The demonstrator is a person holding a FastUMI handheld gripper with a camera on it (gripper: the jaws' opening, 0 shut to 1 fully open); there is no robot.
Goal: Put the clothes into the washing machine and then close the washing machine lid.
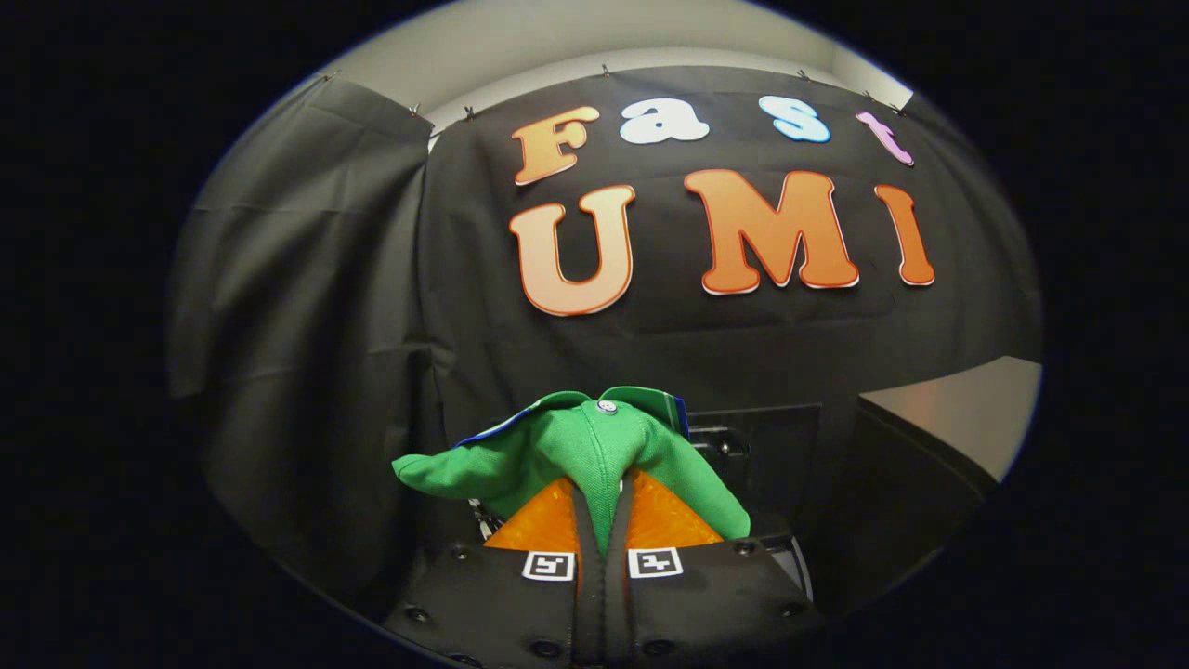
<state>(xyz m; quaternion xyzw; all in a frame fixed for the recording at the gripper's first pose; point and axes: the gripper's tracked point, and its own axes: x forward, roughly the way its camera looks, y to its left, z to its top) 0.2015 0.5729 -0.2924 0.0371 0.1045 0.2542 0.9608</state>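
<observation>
The gripper is clamped on a green polo shirt — both orange fingers press a fold of the cloth between them, with hardly a gap left. The shirt bunches up over the fingertips and hangs off to either side, one flap reaching out to the left, and a small white button sits at the top of the bunch beside a strip of blue trim. It is held up in the air in front of the booth's black cloth wall. By the look of it the garment is light and quite limp — it drapes and will not keep a shape, so it should swing and trail as it is carried. The knit seems to give the pads good purchase, and nothing here is fragile. A thick gathered fold, as held now, looks the safest place to hold; a single thin layer would likely slip out.
</observation>
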